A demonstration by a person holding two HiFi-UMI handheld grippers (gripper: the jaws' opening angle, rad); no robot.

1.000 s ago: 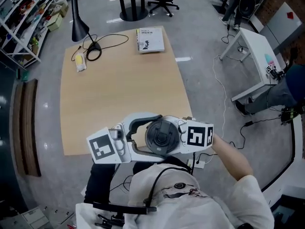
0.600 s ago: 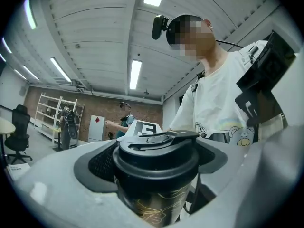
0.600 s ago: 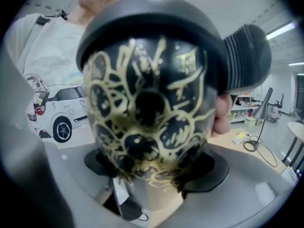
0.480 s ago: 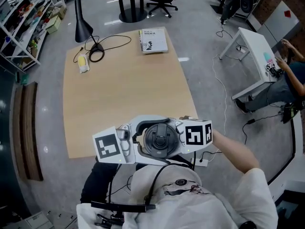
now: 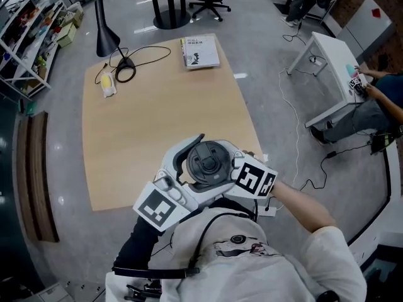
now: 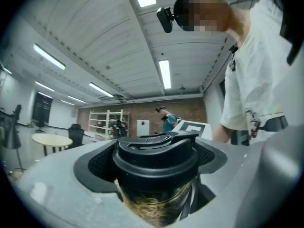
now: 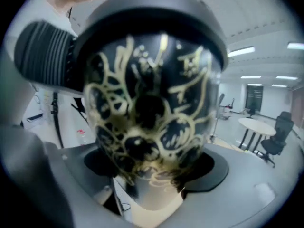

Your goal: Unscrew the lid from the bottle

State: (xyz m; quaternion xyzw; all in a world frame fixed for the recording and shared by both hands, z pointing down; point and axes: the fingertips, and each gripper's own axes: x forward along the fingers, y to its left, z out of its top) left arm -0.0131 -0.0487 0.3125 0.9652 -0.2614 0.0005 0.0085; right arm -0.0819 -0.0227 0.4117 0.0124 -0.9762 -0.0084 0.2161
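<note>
A dark bottle with a gold scribble pattern is held up in front of the person's chest, over the near edge of the table. It fills the right gripper view. My right gripper is shut on its body from the right; in the head view only its marker cube shows. The black flip-top lid sits on the bottle. My left gripper reaches in from the lower left, and its curved jaws stand wide round the lid. Its black pads lie close beside the lid, not clamped.
The wooden table carries a book at the far edge. At its far left are a black lamp, a looped cable and a small yellow object. A white table and a seated person are on the right.
The left gripper has swung round the lid, its marker cube going from the left to the lower left. The bottle and the right gripper have shifted slightly up and tilted.
</note>
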